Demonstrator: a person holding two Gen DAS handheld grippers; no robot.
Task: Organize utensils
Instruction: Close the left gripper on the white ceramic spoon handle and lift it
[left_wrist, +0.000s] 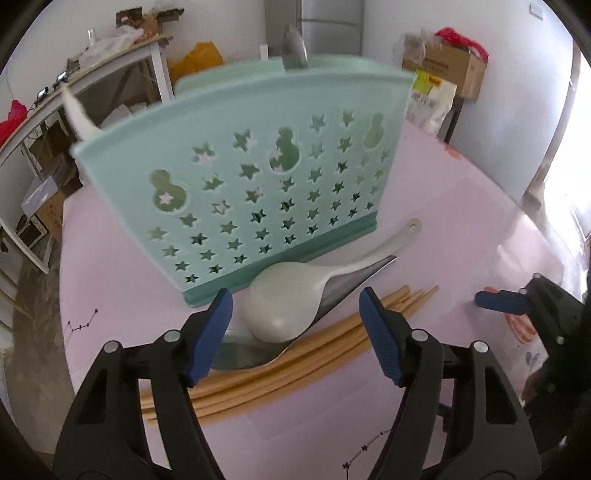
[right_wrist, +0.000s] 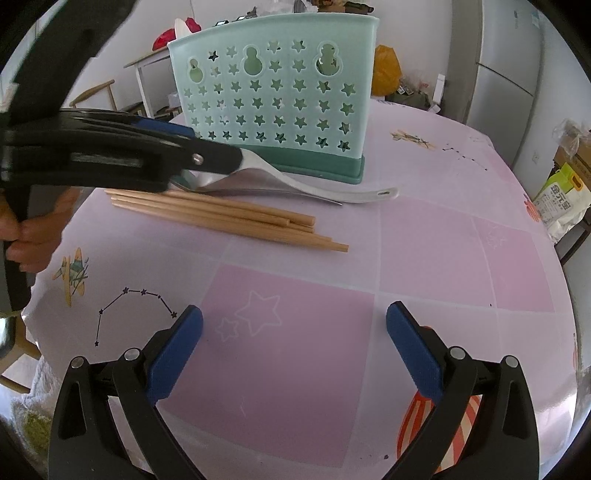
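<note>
Utensils lie in front of the green holder (left_wrist: 236, 177) toward the table's (right_wrist: 443, 258) far edge: white spoon (left_wrist: 284, 302), metal spoon (left_wrist: 243, 354), chopsticks (right_wrist: 229, 216). Left gripper (left_wrist: 295, 314) straddles the white spoon, jaws spread; right gripper (right_wrist: 295, 328) released, hovering nearer.

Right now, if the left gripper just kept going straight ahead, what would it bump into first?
Most likely the white rice paddle, whose head lies between the open left gripper fingers; the green utensil holder stands just behind it. Depth is hard to judge.
</note>
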